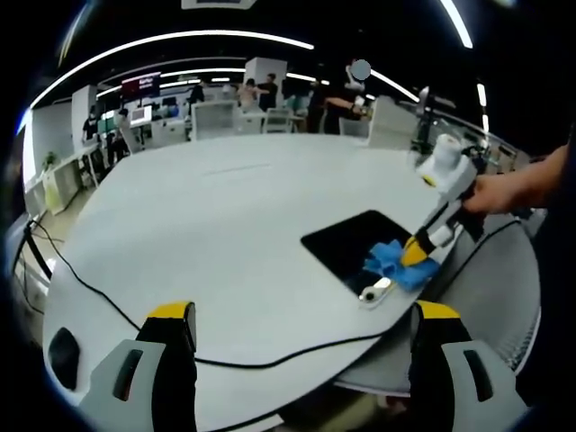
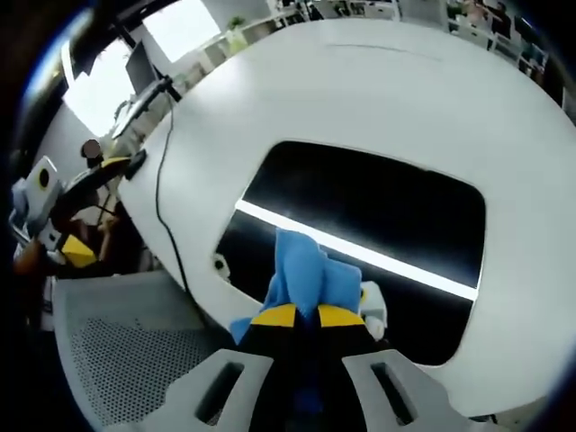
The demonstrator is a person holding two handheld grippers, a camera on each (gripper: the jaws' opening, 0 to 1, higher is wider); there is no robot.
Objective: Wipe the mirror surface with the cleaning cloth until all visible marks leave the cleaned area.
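The cloth (image 2: 306, 270) is blue, the mirror (image 2: 378, 207) is black, the desk (image 1: 225, 225) is white, and the fingers (image 2: 283, 317) are yellow-tipped.

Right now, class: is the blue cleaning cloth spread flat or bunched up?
Bunched: the blue cleaning cloth rises crumpled from the shut right tool onto the dark rectangular mirror.

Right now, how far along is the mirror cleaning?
Already done: the right gripper has its jaws shut on the blue cleaning cloth and has brought it onto the near edge of the mirror. In hand: wiping at that edge. Left: most of the dark glass lies uncovered beyond the cloth; any marks are too faint to judge. The left gripper waits open above the white table.
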